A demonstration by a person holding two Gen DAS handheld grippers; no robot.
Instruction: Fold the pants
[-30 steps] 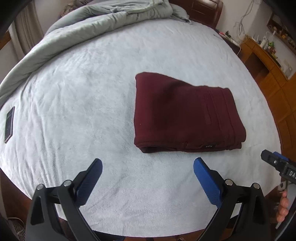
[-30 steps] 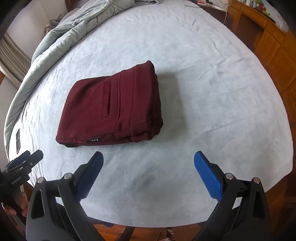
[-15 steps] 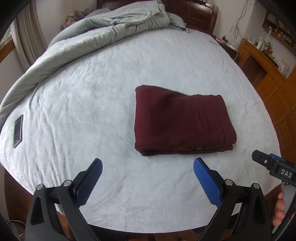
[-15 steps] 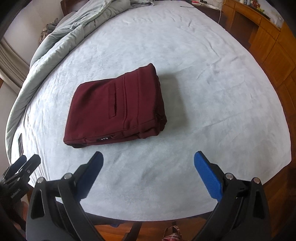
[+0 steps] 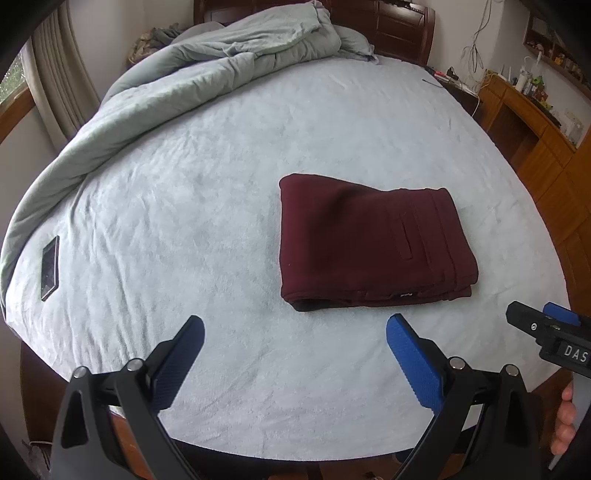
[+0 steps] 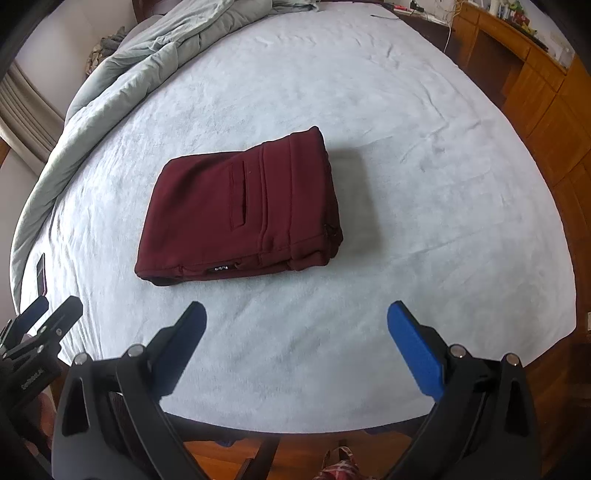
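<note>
Pants (image 5: 373,245) lie folded into a compact rectangle mid-bed (image 5: 207,192), pocket side up. Left gripper (image 5: 295,356) and right gripper (image 6: 297,347) both spread wide, holding nothing, hovering near the bed's front edge, clear of the pants. Phone (image 5: 50,267) far left.

A pale blue-grey sheet (image 5: 207,177) is covering the bed, its surface lying lightly creased. A grey-green duvet (image 5: 192,74) is lying bunched along the far and left edges of the mattress, trailing down the side. A phone (image 5: 50,267) is resting flat on the sheet near the left edge, screen up, well apart from the duvet's bulk. A dark wooden headboard (image 5: 391,33) is standing behind the bedding. Wooden cabinets (image 5: 543,155) are running along the right wall, with small bottles and clutter sitting on top. Beige curtains (image 5: 55,85) are hanging at the left.
</note>
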